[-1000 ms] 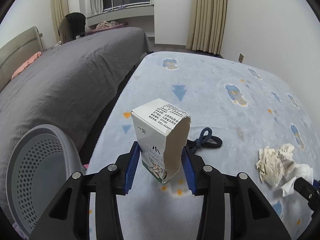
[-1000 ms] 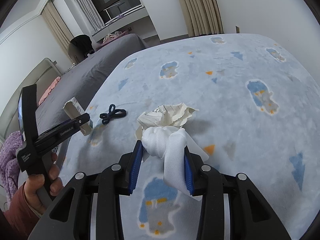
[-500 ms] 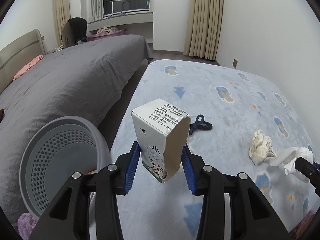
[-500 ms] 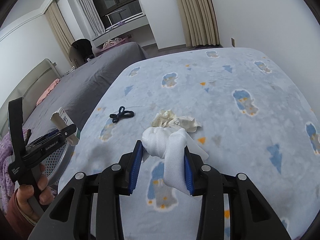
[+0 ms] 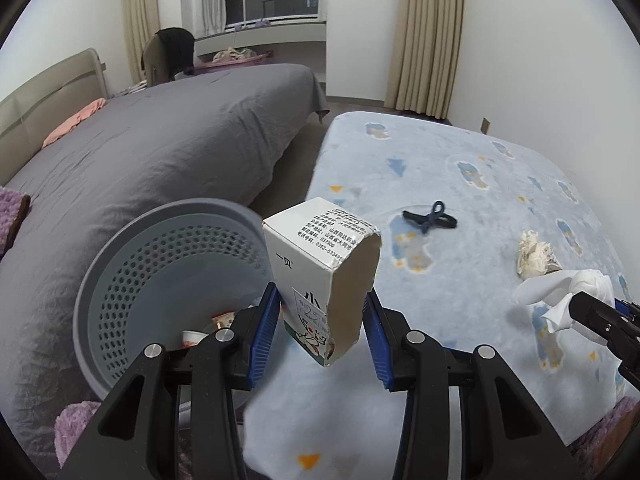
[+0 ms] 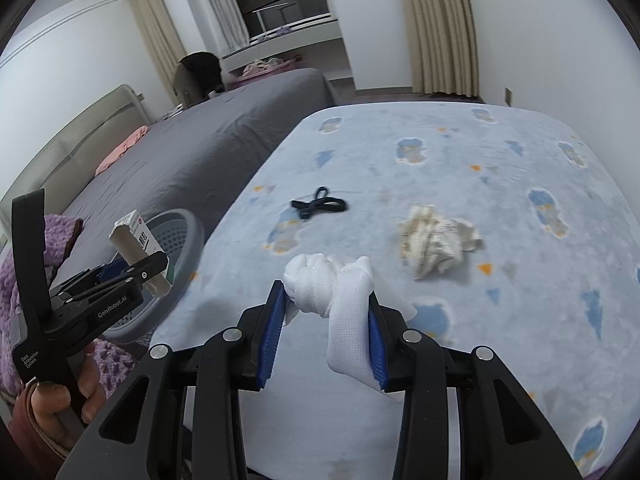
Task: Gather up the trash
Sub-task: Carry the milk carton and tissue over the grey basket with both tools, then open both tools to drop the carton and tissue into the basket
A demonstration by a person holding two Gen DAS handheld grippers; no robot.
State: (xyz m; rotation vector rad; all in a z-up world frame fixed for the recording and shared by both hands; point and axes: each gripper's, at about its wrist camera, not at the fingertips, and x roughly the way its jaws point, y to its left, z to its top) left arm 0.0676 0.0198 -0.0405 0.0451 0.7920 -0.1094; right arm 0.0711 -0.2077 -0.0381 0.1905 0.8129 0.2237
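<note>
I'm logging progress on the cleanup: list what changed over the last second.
Both grippers drew back from the blue patterned blanket toward the grey perforated basket; nothing grabbed or released. The left gripper still clamps the torn white carton, the right gripper the white tissue wad. The crumpled paper ball and black hair tie stayed put.

The carton [image 5: 320,264] is white printed cardboard with a faint sheen, its torn end showing raw, matt brown board. The tissue [image 6: 332,284] is soft white paper with a fine embossed weave. The crumpled paper [image 6: 434,240] near the right edge of the blanket [image 6: 500,168] is creased, matt and cream-coloured. The blanket is fleecy, matt, pale-blue cloth with printed shapes. The basket [image 5: 132,264] is smooth grey plastic, perforated, slightly glossy. The hair tie [image 5: 430,220] looks like dark knitted elastic. The bedspread [image 5: 152,148] is wrinkled matt grey cloth. Both grippers' frames are matt black plastic with shiny metal rivets and ribbed blue pads [image 6: 274,328].
</note>
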